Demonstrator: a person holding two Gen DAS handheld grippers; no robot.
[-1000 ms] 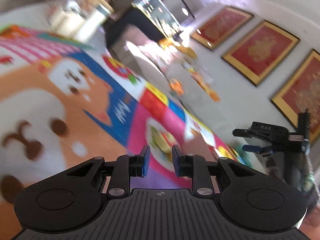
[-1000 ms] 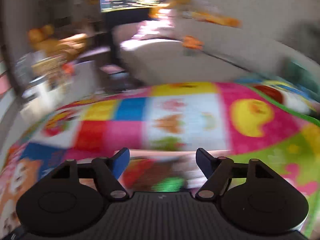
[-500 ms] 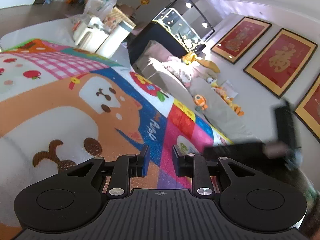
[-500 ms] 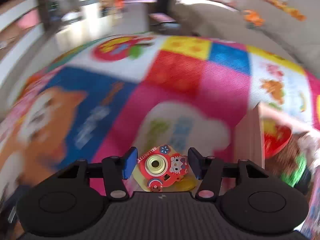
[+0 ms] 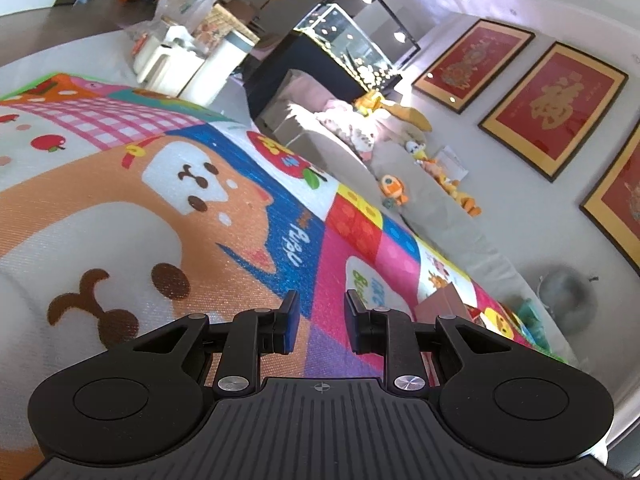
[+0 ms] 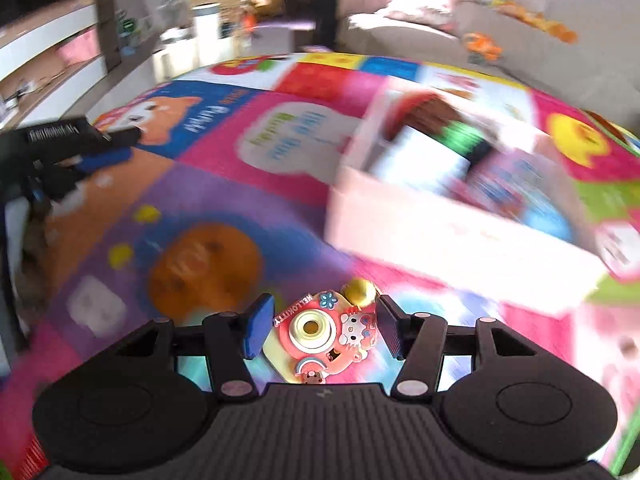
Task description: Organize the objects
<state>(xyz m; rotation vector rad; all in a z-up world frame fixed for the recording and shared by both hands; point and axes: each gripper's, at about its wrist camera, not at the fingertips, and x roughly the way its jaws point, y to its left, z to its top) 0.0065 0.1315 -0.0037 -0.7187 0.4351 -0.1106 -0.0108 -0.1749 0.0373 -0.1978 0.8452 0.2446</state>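
Toy camera point(image 6: 320, 334) beside box point(image 6: 440, 236) edge

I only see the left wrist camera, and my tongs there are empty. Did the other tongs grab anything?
Observer: Yes. The right tongs hold a toy camera.
Child: What does it look like?
Observer: It's pinkish red, with a white kitty beside its round lens.
Child: I only see a corner of the box. Is anything in it?
Observer: Yes. The box sits ahead and to the right of the toy, open on top, with things inside that are too blurred to name.
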